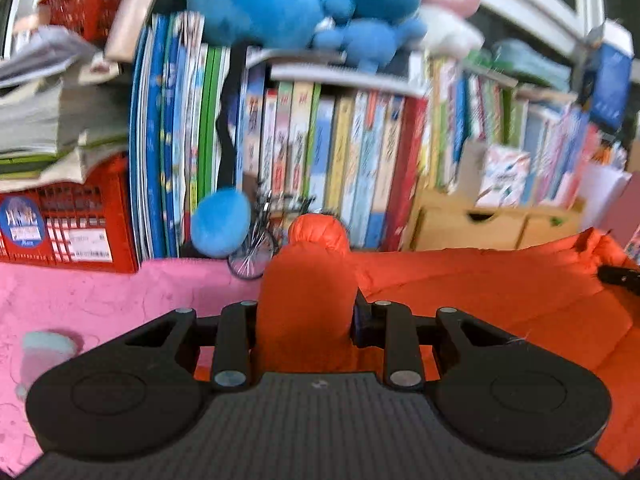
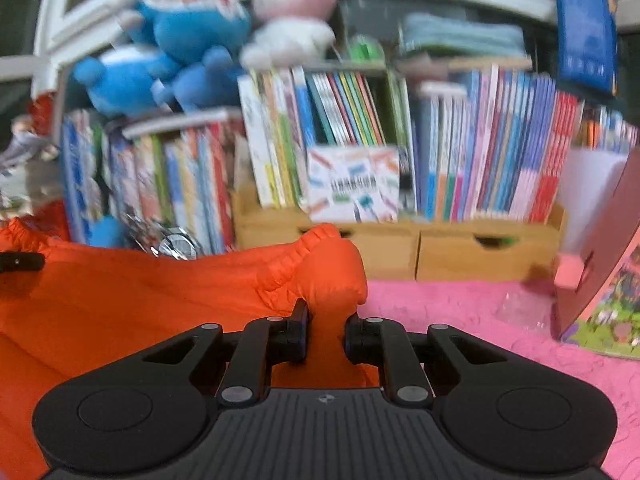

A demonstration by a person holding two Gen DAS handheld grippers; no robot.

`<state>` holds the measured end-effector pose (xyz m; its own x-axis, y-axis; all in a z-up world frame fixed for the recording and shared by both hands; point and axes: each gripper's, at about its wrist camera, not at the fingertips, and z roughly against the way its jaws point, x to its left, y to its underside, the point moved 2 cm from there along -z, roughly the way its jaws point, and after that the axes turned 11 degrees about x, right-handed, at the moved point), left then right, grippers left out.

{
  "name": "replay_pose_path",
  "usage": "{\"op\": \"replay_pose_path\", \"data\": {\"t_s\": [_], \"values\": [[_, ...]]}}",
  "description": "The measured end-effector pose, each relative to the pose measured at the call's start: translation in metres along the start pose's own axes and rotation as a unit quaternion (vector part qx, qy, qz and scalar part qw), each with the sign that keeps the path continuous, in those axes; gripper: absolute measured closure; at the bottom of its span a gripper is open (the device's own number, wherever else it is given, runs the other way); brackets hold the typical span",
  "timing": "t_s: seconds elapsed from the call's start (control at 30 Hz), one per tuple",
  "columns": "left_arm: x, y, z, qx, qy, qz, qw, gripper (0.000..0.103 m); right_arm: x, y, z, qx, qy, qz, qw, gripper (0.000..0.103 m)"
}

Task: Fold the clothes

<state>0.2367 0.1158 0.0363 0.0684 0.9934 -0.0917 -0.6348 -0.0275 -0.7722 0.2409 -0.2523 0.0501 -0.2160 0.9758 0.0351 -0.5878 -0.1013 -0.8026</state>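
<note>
Left gripper [image 1: 304,320] and right gripper [image 2: 326,332] clamped on orange garment [image 2: 140,292], pink cloth [image 1: 100,296], crowded bookshelf [image 2: 440,140]

1. The left wrist view looks forward from low and close behind the left tool [image 1: 304,320], toward the bookshelf [image 1: 340,140].
2. The right wrist view looks the same way from behind the right tool [image 2: 326,332].
3. Both views share the orange garment [image 1: 480,292], the plush toys [image 2: 180,52] and the books.

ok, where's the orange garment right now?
The orange garment is stretched over the pink cloth before the bookshelf, one end pinched in the left gripper, the elastic-edged end in the right gripper.
</note>
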Motion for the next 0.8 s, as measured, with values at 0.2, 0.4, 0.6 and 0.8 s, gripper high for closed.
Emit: {"op": "replay_pose_path", "data": {"t_s": [0.2,0.4,0.6,0.8], "values": [[-0.001,0.005,-0.032,0.035,-0.066,-0.037,0.9966,0.06,0.014,0.02,-0.046,0.042,0.039,0.057,0.997,0.076],[-0.012,0.003,-0.052,0.061,-0.114,-0.051,0.9902,0.049,0.018,0.032,-0.065,0.044,0.075,0.047,0.995,0.064],[-0.008,0.006,0.009,0.0,-0.158,-0.036,0.9867,0.04,0.002,0.027,-0.022,0.007,0.098,0.01,0.995,0.044],[-0.037,0.039,0.084,-0.083,-0.166,-0.035,0.9821,0.034,0.013,0.039,0.056,-0.056,0.019,-0.034,0.998,0.049]]}}
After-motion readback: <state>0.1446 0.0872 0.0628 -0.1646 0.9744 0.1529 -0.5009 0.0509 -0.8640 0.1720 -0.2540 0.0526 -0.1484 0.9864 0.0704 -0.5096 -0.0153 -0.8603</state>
